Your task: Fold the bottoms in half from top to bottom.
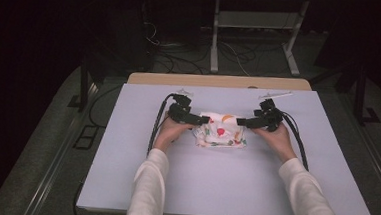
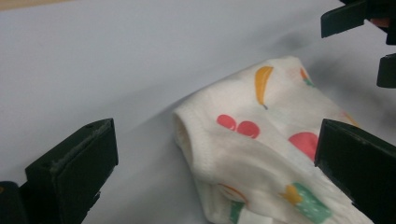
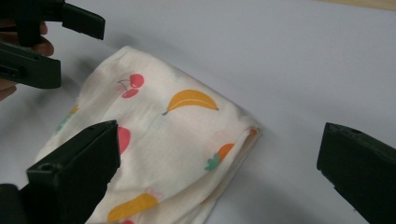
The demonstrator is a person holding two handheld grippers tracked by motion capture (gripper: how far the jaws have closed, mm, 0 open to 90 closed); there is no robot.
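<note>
A: Cloth's position?

B: Folded cloth, white with fruit print, lying flat mid-counter, between the two grippers. Bananas, cherries and a carrot visible on the print.

A: Left gripper?

B: Left gripper at the cloth's left edge, near its far corner. Its fingers stand wide apart in the left gripper view; one sits over the bare counter, the other over the cloth. Nothing pinched.

A: Right gripper?

B: Right gripper at the cloth's right edge, opposite. Fingers wide too, straddling the cloth's folded corner, nothing pinched. Cannot tell whether the tips touch the fabric.

A: Hands?

B: Both hands low on the counter, just beside the cloth.
</note>
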